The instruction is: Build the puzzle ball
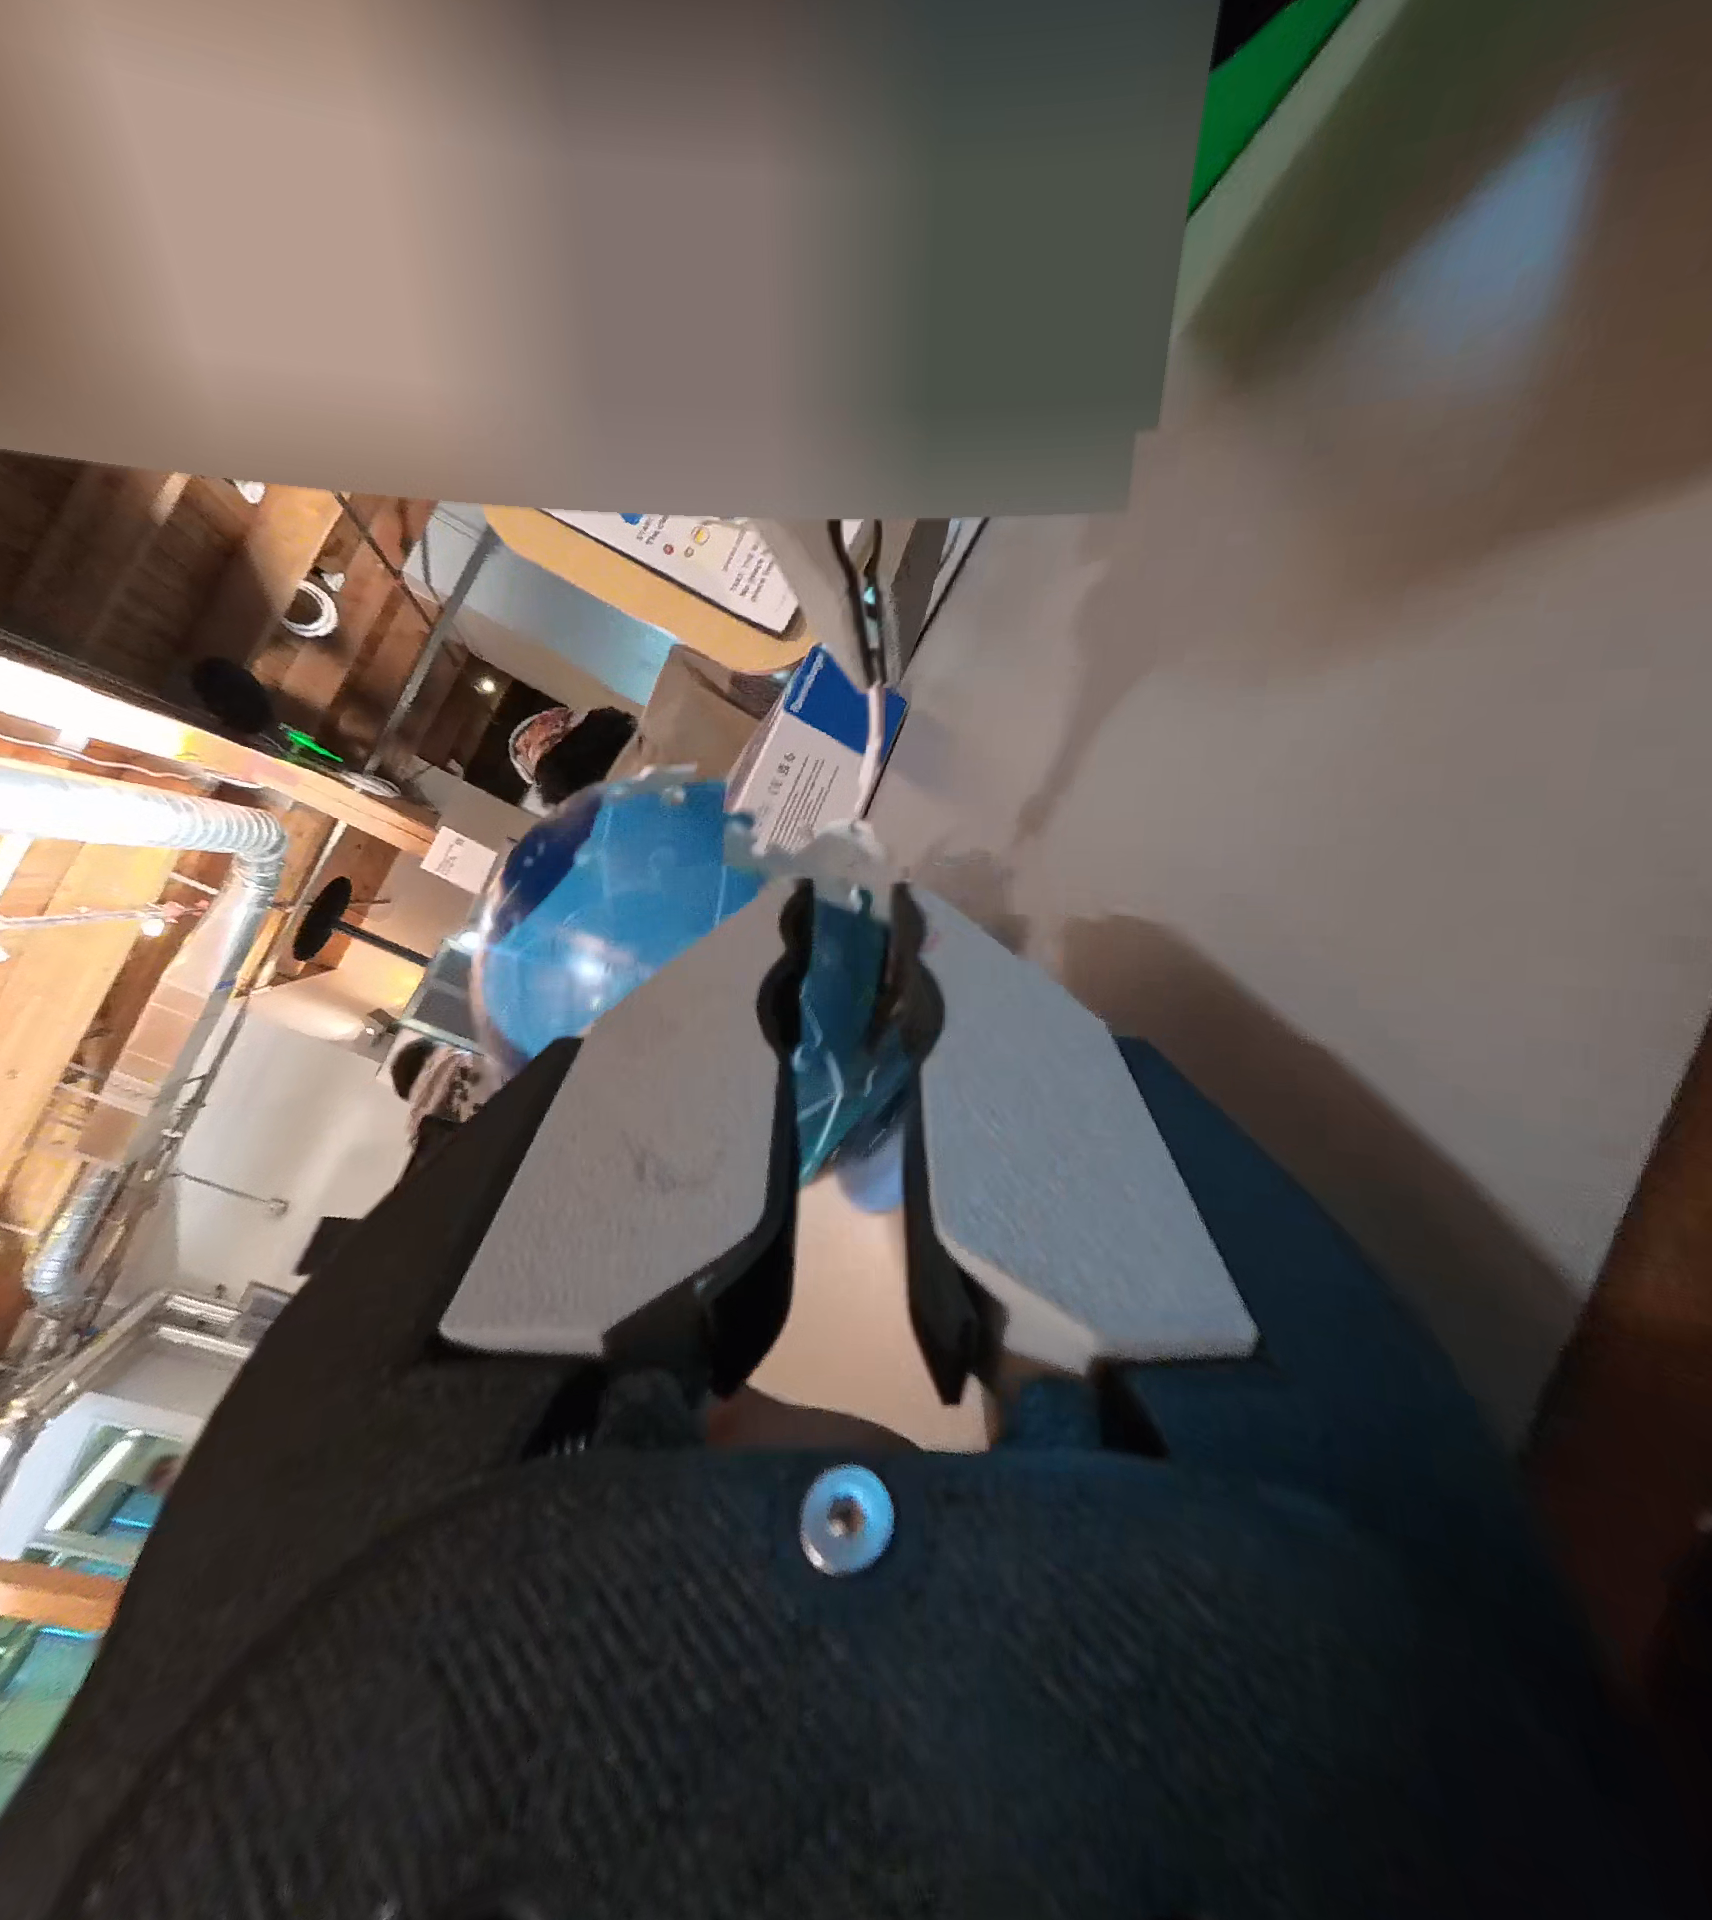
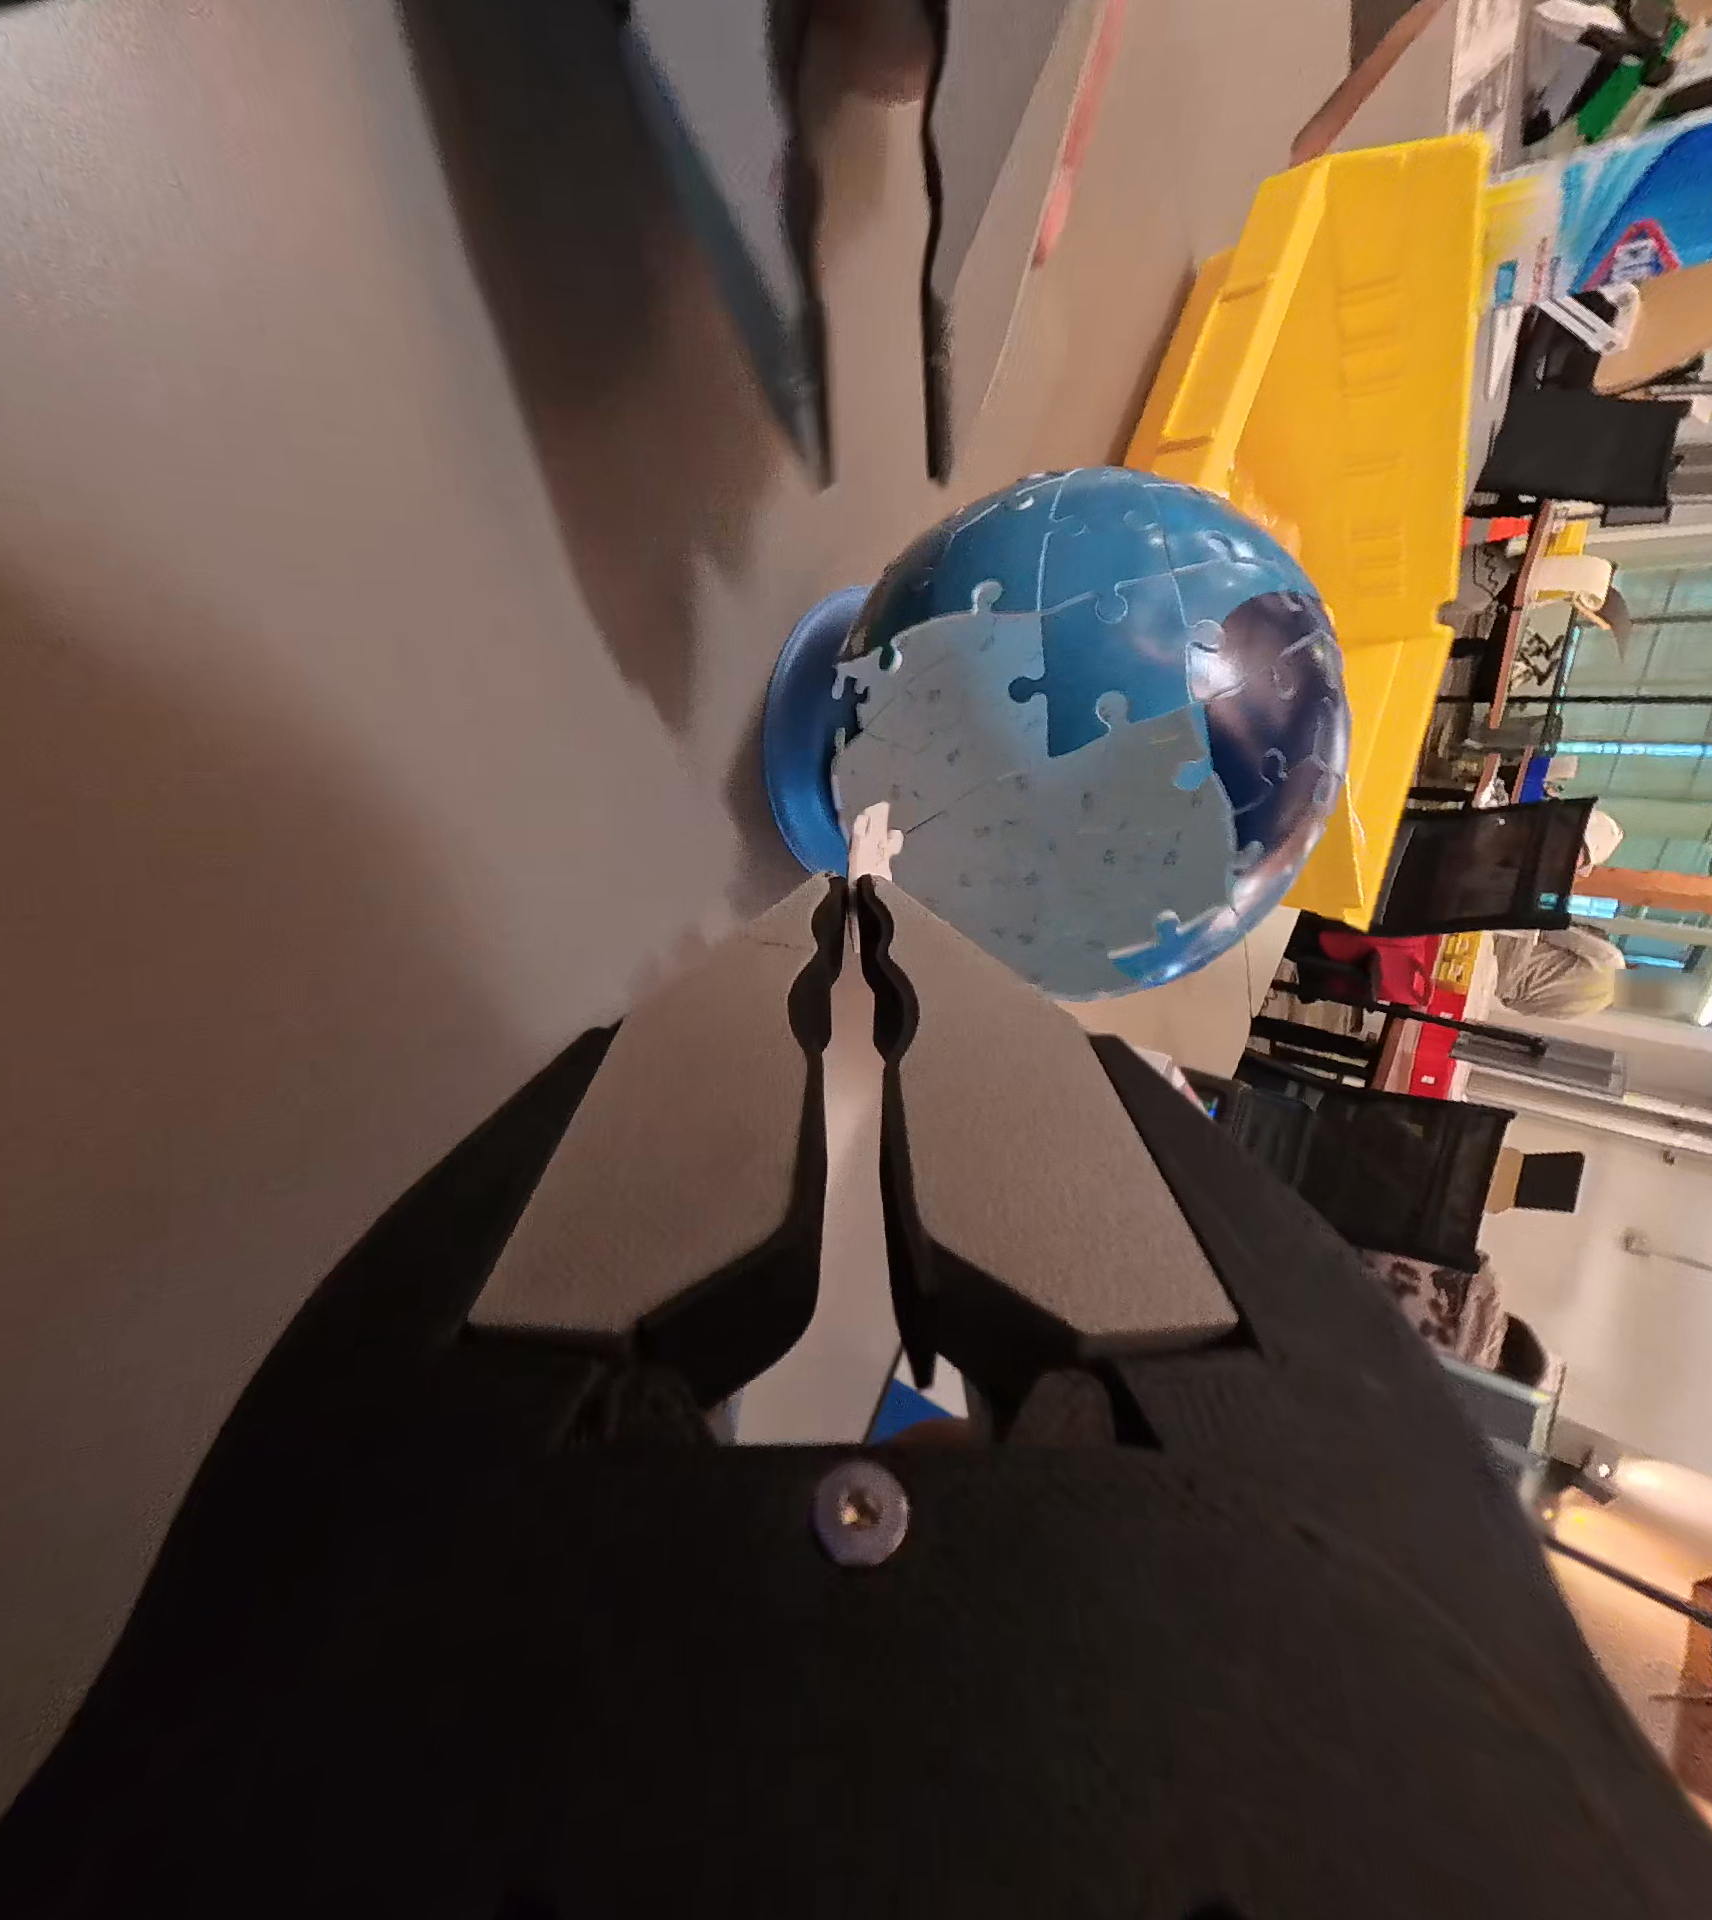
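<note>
Your right gripper (image 2: 854, 891) was clamped on a white piece (image 2: 873, 844), your left gripper (image 1: 847, 914) gripped the puzzle ball (image 2: 1080, 748); pushing crooked could loosen neighbouring pieces.

The puzzle ball (image 2: 1080, 727) was a blue sphere, part dark glossy blue and part pale matte blue, its jigsaw seams showing, and it sat on a round blue stand (image 2: 805, 738) on the grey table. A small white piece (image 2: 873, 844) was pinched at the ball's near-left edge, by the stand, touching the pale patch. In the left wrist view the ball (image 1: 613, 914) looked translucent blue, with the white piece (image 1: 836, 852) at its right edge.
</note>
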{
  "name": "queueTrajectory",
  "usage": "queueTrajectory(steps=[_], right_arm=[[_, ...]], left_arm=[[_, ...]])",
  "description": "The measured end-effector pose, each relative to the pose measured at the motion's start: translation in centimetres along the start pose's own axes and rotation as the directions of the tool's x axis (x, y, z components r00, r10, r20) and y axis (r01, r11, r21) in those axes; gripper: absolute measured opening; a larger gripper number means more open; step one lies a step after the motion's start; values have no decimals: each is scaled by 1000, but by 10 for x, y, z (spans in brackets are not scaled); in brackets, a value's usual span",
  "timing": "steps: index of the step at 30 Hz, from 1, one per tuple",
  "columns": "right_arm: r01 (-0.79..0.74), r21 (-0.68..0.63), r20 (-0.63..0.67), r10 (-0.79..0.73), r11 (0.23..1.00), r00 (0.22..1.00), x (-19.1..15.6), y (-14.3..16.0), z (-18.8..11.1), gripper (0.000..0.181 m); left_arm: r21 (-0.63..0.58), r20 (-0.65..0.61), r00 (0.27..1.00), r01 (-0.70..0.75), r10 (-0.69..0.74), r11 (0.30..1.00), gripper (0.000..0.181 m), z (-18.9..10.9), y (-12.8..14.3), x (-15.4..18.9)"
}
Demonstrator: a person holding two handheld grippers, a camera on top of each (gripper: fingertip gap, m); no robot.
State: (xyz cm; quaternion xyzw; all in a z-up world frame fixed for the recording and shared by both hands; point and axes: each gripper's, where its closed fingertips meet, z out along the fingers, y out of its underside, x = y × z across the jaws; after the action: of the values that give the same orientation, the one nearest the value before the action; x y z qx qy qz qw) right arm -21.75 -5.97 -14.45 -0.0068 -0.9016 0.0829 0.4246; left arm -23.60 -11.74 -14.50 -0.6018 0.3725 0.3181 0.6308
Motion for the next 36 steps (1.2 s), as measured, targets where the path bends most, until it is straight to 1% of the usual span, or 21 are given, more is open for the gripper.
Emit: queueTrajectory(steps=[1,2,4,7,11,15,22,26,28,36], right_arm=[[34,-7,12,-34,999,999,0,1,2,0],[69,-13,23,-68,998,997,1,1,5,0],[119,-26,51,-117,993,992,4,1,8,0],[170,-24,111,-166,985,980,5,-1,11,0],[227,-52,182,-214,973,960,5,5,14,0],[257,-29,230,-244,966,942,2,2,17,0],[301,-7,255,-289,954,923,3,-1,26,0],[335,-22,276,-317,942,908,4,5,33,0],[335,-26,293,-314,942,903,4,8,35,0],[317,19,331,-305,948,893,0,5,37,0]], left_arm=[[-1,9,1000,-25,25,1000,4,-4,6,-2],[-13,19,998,-58,58,998,1,-6,14,-4],[-62,23,992,-120,122,991,2,-5,29,-5],[-88,-4,985,-172,173,981,5,-2,34,3],[-105,-19,973,-231,230,967,5,-1,37,10],[-117,-26,971,-241,239,963,5,1,39,12],[-108,-6,969,-246,246,963,4,0,37,10],[-98,2,970,-241,243,965,4,-1,36,9],[-100,1,969,-245,246,964,4,-1,36,9],[-100,-2,968,-249,250,963,3,-1,36,10]])
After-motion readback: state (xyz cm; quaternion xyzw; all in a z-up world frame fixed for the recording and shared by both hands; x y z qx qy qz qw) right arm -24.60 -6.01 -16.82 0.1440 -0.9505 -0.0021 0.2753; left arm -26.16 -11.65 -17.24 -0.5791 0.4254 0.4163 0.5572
